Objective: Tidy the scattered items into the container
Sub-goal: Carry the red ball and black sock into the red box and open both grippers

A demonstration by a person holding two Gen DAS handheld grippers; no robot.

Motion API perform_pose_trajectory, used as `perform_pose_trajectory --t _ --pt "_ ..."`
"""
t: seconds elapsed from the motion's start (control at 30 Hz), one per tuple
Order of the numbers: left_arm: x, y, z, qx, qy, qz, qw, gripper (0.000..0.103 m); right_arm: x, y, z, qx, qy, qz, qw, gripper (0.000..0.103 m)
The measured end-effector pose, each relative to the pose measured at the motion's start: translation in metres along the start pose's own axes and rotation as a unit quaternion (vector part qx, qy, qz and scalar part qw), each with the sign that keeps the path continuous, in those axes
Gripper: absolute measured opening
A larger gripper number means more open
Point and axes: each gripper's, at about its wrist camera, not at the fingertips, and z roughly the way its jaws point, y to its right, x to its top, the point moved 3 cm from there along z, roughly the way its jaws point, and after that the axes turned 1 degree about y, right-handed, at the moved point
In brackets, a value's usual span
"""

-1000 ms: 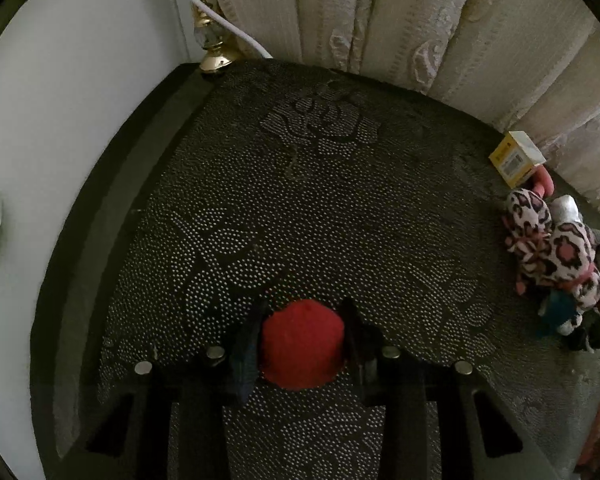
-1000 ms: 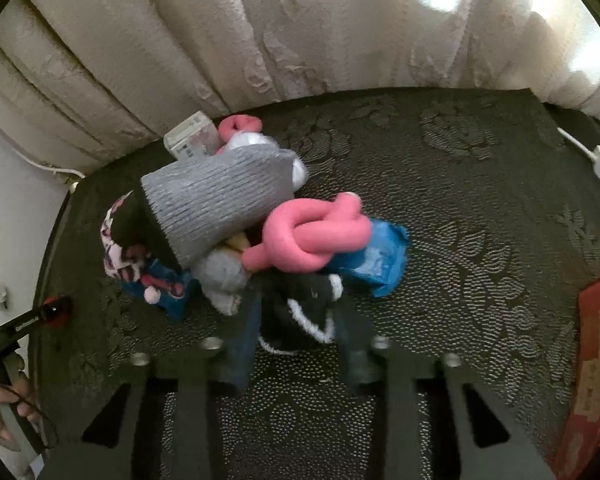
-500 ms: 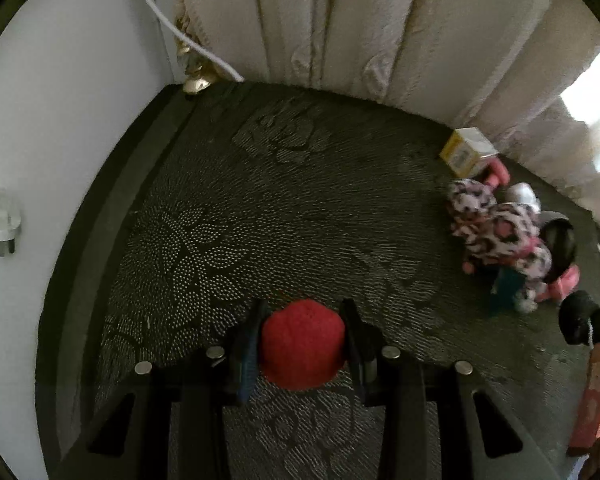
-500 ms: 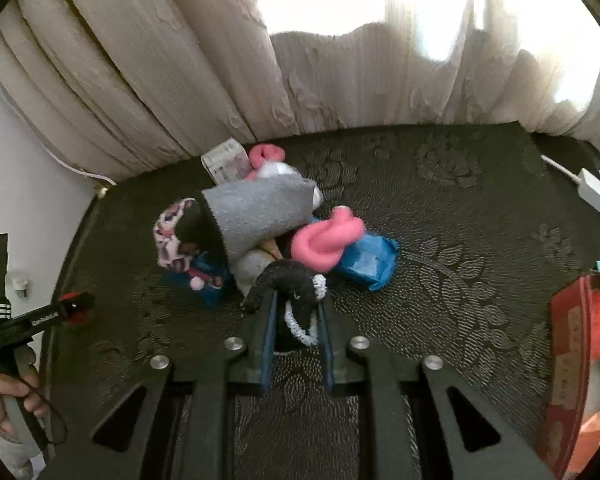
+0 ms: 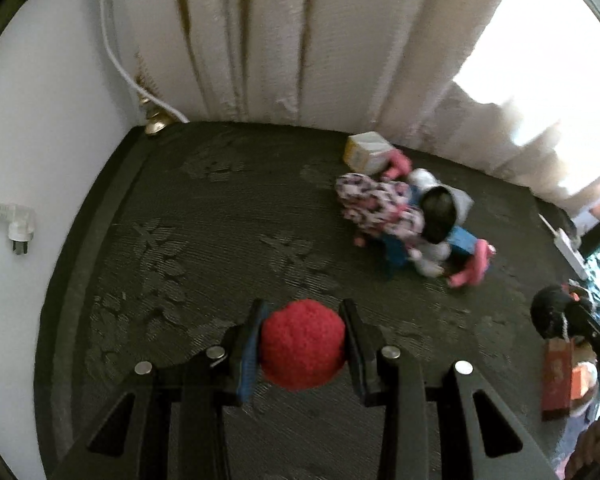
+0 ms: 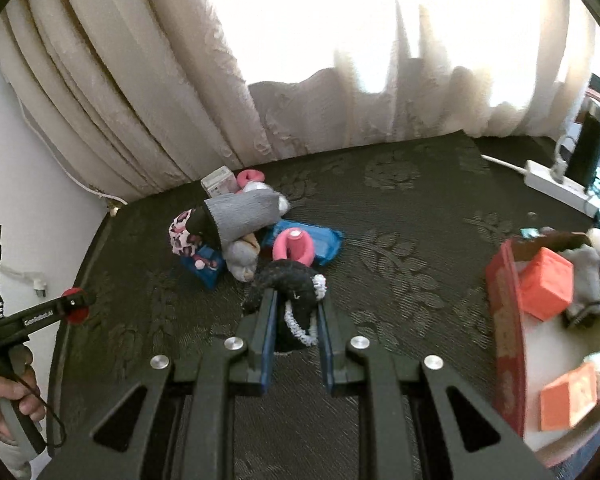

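The right gripper [image 6: 295, 330] is closed on a black sock [image 6: 293, 292] with white trim, held above the dark table [image 6: 400, 208]. The sock is soft, light knit; it sags around the jaws, so a pinch through its bunched middle seems the safest hold. The left gripper [image 5: 302, 344] clamps a red ball [image 5: 302, 345], fuzzy and probably squashy, gripped across its widest part. Beyond lies the pile [image 6: 243, 232] of scattered items: a grey sock, a leopard-print sock, pink rolls, blue packets and a small carton, touching or overlapping one another. Far right sits the red box [image 6: 504, 320], the container, already holding orange blocks and something grey, possibly another sock.
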Motion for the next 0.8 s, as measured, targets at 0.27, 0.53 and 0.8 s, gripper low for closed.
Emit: perform_pose_trajectory --t 0.27,0.53,0.8 --pt "-0.022 0.058 -0.027 -0.019 0.007 0.032 0.9993 0.038 -0.009 0.036 -0.033 -0.005 0.015 0.018 1.0 0.021" --pt "-0.046 0.133 -0.038 -0.043 0.001 0.071 0.9966 0.038 -0.02 0.09 -0.067 -0.018 0.024 0.042 0.999 0.021" --pt "-0.068 0.212 -0.047 -0.074 0.002 0.108 0.9914 0.038 -0.033 0.155 -0.107 -0.045 0.038 0.065 0.996 0.021"
